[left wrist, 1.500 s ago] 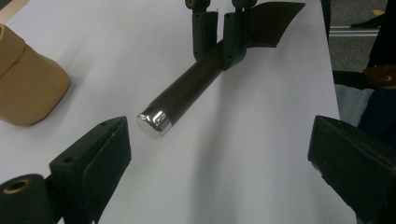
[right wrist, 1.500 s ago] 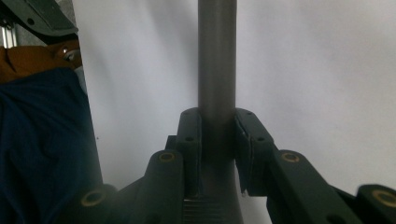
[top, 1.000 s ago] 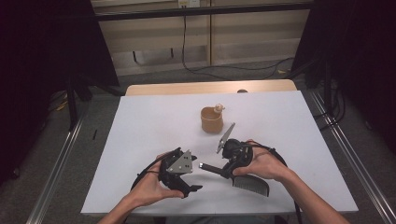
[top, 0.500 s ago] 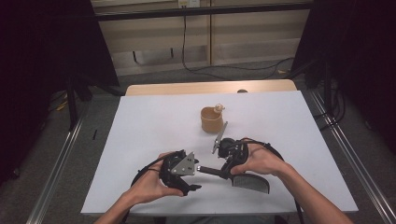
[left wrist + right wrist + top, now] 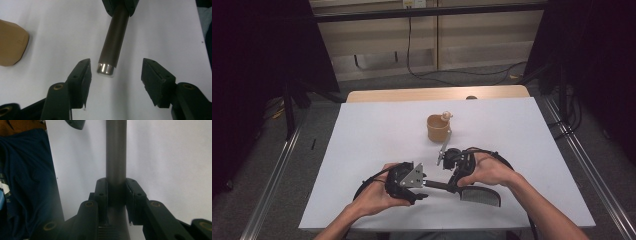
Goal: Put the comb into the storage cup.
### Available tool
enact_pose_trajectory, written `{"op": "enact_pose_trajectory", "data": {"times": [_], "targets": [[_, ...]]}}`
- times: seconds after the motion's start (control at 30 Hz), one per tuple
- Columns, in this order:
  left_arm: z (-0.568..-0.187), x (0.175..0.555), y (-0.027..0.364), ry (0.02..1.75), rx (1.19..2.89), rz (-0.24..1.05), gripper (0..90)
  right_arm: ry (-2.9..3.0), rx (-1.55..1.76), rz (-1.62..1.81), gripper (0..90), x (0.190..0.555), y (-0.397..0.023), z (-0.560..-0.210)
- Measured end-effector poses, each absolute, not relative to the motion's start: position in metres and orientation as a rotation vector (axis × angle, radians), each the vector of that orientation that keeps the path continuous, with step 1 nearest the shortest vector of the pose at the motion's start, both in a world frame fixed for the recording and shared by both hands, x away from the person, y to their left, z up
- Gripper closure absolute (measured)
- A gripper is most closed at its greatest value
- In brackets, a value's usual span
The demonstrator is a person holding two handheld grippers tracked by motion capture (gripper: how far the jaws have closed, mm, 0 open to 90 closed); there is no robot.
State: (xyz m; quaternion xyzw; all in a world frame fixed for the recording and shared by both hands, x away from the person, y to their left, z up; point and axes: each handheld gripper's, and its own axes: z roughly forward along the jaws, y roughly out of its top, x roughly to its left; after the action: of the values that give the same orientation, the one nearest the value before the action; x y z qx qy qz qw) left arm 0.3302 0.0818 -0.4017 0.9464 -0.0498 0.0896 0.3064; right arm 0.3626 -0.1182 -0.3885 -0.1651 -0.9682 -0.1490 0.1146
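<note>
The left gripper's point(image 5: 117, 70) jaws had just been closing, and the silver cap point(image 5: 106, 69) at the end of the brush's handle point(image 5: 113, 41) lay between them. They were still released: the pad at 9 o'clock stood just beside the cap and the pad at 3 o'clock was well apart from it, so neither was pressing. The right gripper's point(image 5: 116, 187) jaws were clenched on the same handle farther up, one pad flat against each side.

I judged this a handover or a two-point hold in the making. The left jaws had only to finish closing for both grippers to carry the brush.

In the high view the handle ran level, low over the white tabletop point(image 5: 372, 130), from the left gripper out toward 3 o'clock. The brush head point(image 5: 481, 195) sat at 5 o'clock from the right hand point(image 5: 488, 170).

At about 12 o'clock from the two grippers, well apart from them, a tan cup point(image 5: 437, 129) stood upright on the tabletop. A small pale knobbed thing point(image 5: 445, 116) stuck out over its rim at 1 o'clock; what it was, and whether anything else lay inside, was too small to tell.
</note>
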Motion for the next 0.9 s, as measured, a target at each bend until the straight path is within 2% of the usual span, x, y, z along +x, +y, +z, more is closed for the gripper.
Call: {"op": "enact_pose_trajectory", "data": {"times": [0.33,0.47,0.67,0.9], "targets": [[-0.403,0.329,0.074,-0.191,2.558,0.272,55.0,-2.836,-0.459,-0.446,73.2,0.361,-0.115,-0.388],[-0.404,0.329,0.071,-0.186,2.566,0.286,53.0,-2.831,-0.459,-0.445,73.2,0.36,-0.115,-0.389],[-0.404,0.328,0.068,-0.2,2.574,0.286,60.3,-2.827,-0.453,-0.443,73.2,0.36,-0.113,-0.39],[-0.404,0.327,0.067,-0.198,2.563,0.308,65.0,-2.824,-0.451,-0.444,73.2,0.361,-0.111,-0.391]]}}
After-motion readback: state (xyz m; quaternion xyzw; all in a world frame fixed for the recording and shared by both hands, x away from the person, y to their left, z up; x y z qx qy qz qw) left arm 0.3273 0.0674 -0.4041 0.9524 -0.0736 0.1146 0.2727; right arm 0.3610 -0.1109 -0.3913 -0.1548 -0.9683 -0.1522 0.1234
